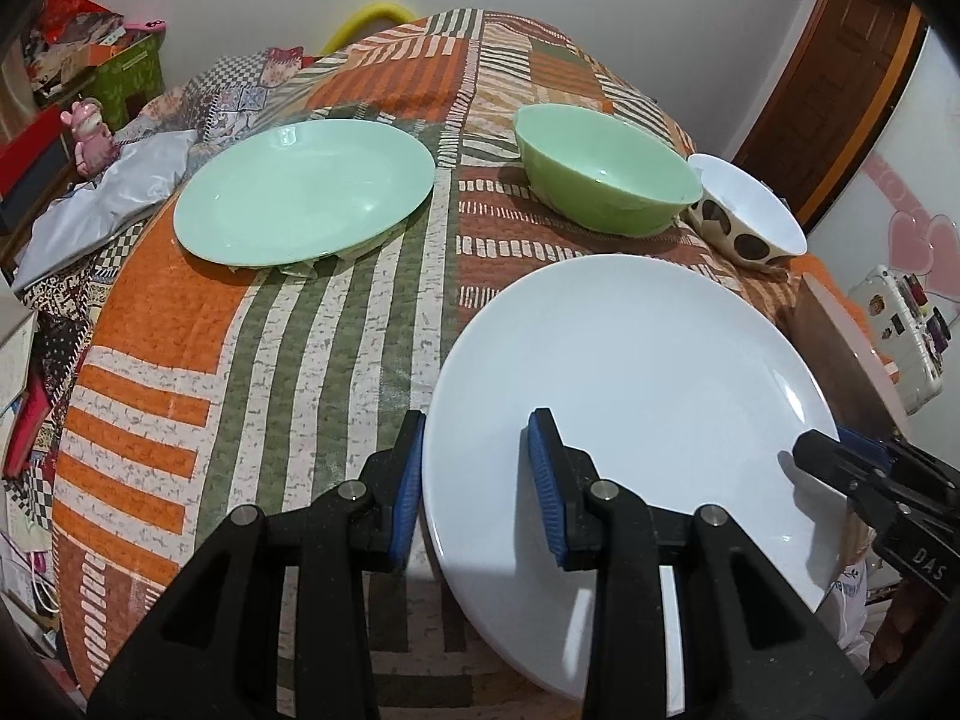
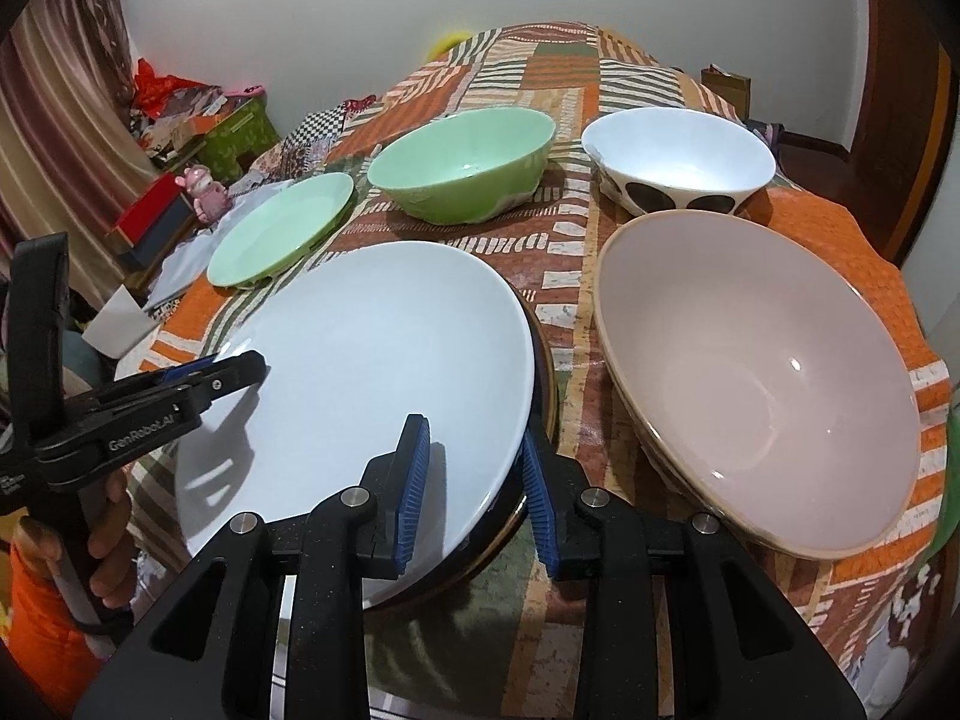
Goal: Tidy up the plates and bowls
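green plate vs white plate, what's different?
Colour: the green plate is pale green, the white plate plain white.
Pose: the green plate lies flat on the cloth; the white plate sits on a dark dish with a gold rim.
Contact: both the left gripper and the right gripper straddle the white plate's rim; the green plate is untouched.
Both are round, glossy and empty.

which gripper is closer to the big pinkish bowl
Right. The right gripper straddles the white plate's rim on the side next to the pinkish bowl. The left gripper straddles the plate's opposite rim, farther from it.
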`<state>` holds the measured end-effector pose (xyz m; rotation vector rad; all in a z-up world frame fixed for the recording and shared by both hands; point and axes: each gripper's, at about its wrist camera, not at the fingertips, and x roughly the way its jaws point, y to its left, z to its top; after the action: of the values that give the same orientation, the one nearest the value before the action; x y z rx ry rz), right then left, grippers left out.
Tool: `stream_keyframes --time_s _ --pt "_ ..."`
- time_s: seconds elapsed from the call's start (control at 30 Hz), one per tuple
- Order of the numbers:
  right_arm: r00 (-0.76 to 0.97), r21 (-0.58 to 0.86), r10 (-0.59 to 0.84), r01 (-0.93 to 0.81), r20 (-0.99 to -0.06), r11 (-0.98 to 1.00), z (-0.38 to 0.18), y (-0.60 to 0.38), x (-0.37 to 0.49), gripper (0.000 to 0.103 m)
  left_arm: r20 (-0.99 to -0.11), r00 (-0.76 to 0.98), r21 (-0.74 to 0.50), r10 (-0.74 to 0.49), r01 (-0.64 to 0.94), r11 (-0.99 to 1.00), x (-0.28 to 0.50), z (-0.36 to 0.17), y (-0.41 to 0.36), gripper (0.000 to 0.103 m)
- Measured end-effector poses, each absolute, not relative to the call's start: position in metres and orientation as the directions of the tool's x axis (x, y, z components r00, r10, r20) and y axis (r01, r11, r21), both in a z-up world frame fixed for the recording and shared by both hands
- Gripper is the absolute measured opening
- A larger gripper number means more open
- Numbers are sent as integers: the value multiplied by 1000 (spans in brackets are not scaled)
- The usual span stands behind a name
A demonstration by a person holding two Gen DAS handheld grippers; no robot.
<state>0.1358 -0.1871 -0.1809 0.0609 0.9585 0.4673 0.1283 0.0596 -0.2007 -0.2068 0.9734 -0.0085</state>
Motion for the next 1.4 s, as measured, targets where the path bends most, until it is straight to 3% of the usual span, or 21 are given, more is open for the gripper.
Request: stream_keyframes --time_s 0.37,0.53,0.67,0.93,1.0,1.1,1.17,1.4 --pt "534 182 376 -380 -757 907 -169 -189 130 29 -804 591 -150 -66 -95 984 121 -188 59 34" --pt "554 191 412 -412 -723 891 -155 -186 129 38 -777 629 -126 -28 -112 986 108 -168 68 34" --pt "548 212 450 -442 -705 871 -146 -177 138 38 -752 659 -111 6 -136 984 101 -148 80 35" --pt "520 190 497 -534 -694 824 -129 -137 158 38 -692 714 -70 108 -215 974 103 -109 122 58" --pt "507 186 505 -553 -699 812 -128 -123 164 39 -688 714 -64 132 -240 969 108 -104 136 59" --pt "489 178 518 -584 -702 792 -129 -105 171 58 -686 708 -43 169 -272 961 119 -100 155 69" --pt "501 155 518 -598 -693 786 -130 -92 174 78 -685 703 -26 188 -282 959 126 -101 165 72" --pt "452 142 497 -618 -741 773 -145 -51 204 79 -733 653 4 190 -275 961 162 -128 196 72"
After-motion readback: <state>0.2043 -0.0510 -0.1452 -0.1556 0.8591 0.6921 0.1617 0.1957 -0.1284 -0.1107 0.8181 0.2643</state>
